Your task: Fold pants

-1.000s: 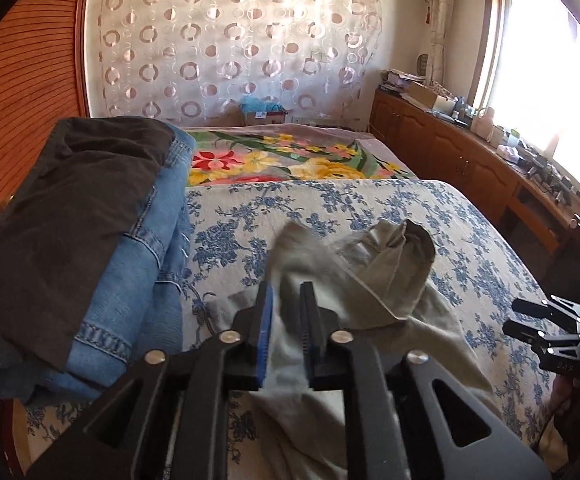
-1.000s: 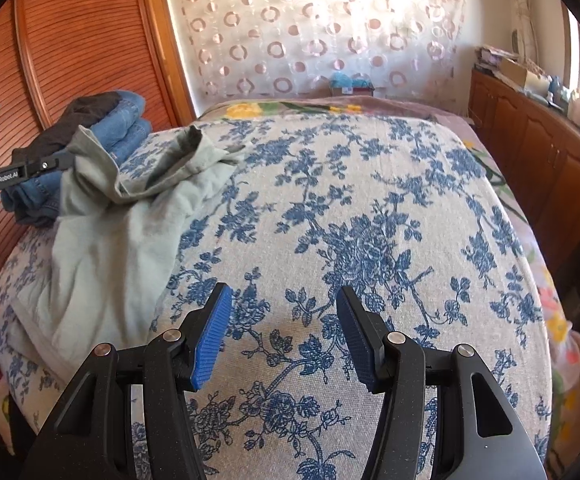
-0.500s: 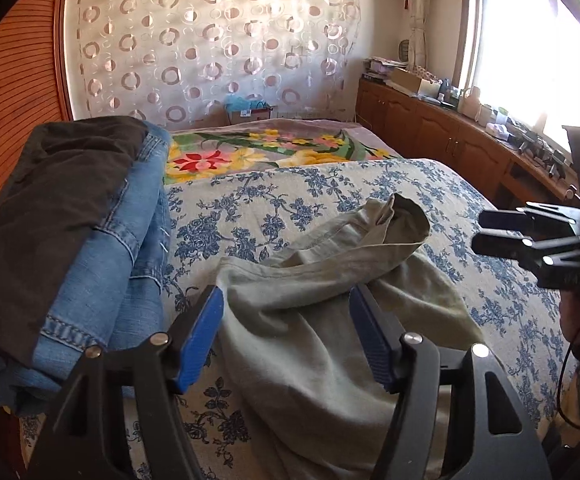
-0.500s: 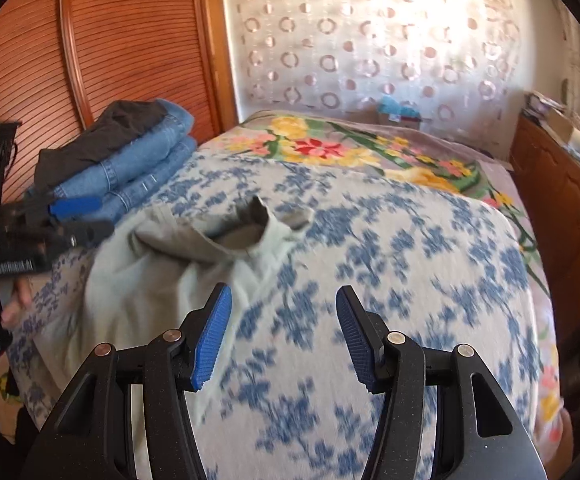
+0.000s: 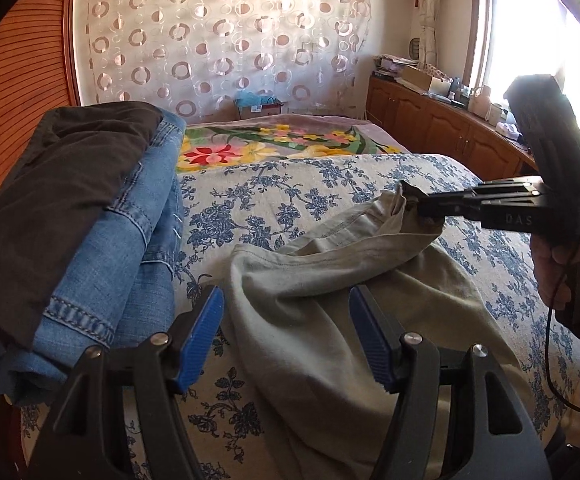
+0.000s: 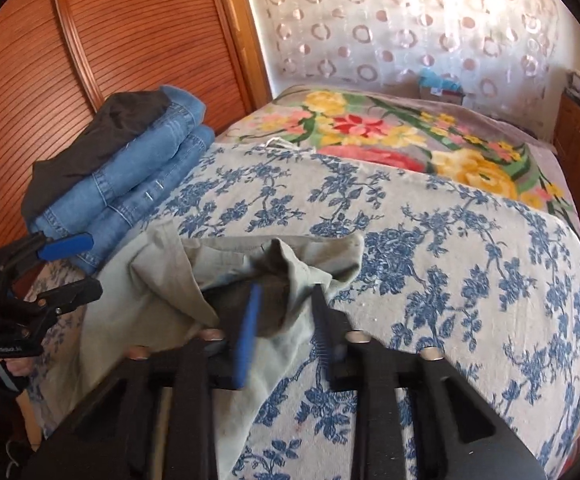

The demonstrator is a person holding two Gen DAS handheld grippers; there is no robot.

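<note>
My left gripper (image 5: 285,336) is a matte black frame with cut-out openings, silver round screw heads at the pivots, and ribbed blue pads (image 5: 199,338) on its two fingers. My right gripper (image 6: 285,328) has the same black frame, silver screws and blue pads, plus a tall black housing with pale embossed lettering on its side. A thin black cable hangs beside my bare-skinned right hand (image 5: 558,268), which meets a dark sleeve.

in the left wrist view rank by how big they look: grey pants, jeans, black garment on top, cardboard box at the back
1. grey pants
2. black garment and jeans: alike, and both near the camera, so unsure
3. cardboard box, far back
</note>
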